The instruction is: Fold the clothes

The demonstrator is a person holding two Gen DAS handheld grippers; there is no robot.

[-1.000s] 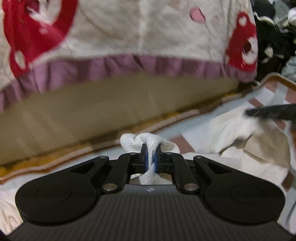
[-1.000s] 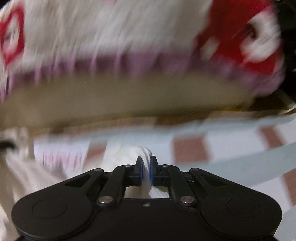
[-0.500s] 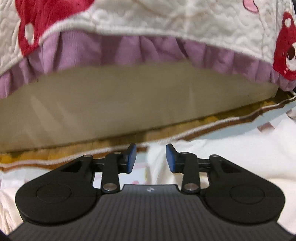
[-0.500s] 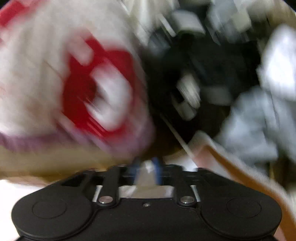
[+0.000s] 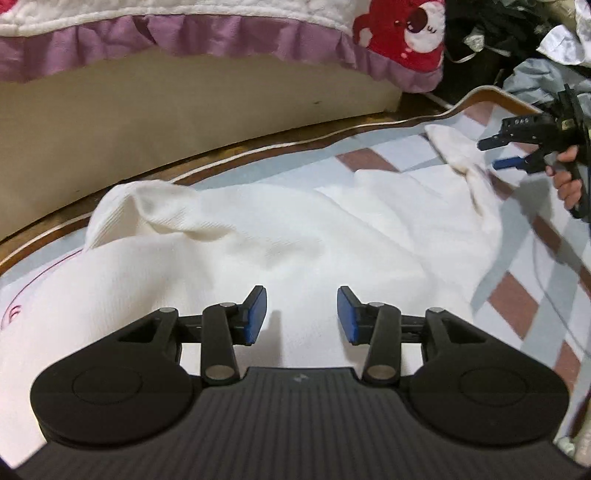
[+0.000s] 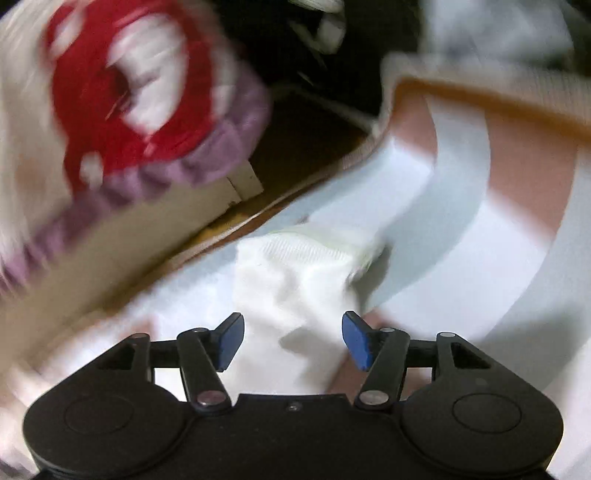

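**Mia:** What is the left hand-held gripper (image 5: 301,314) doing?

**Ben:** Its two blue pads are wide apart, with nothing between them. It hangs just over the white garment (image 5: 258,251).

**Mia:** And the right hand-held gripper (image 6: 293,338)?

**Ben:** It is spread wide too and grips nothing. A hand (image 5: 567,177) holds it. Right in front of it lies one end of the white cloth, maybe a sleeve or a corner. That picture is blurry, so I can't say which.

**Mia:** Where is the garment?

**Ben:** It lies on a checked blanket (image 5: 517,306), spread from side to side. Its far edge runs close along the blanket's far edge. One end sits near the far left part, and the other reaches toward the far right corner.

**Mia:** Is it folded?

**Ben:** Not neatly. It is mostly laid out, but it has bumps. The far left corner (image 5: 125,206) curls up, and the right end (image 5: 458,151) is bunched and twisted. I see no crisp fold line.

**Mia:** So how far along is the job?

**Ben:** I think the garment is being laid out flat. Smoothing and the real folds seem to be left. There is also a pile of other clothes (image 5: 524,33) past the far right corner, so more folding may wait there.

**Mia:** What is behind the blanket?

**Ben:** A bed with a quilt (image 5: 221,37) that has a purple frill and a red bear.
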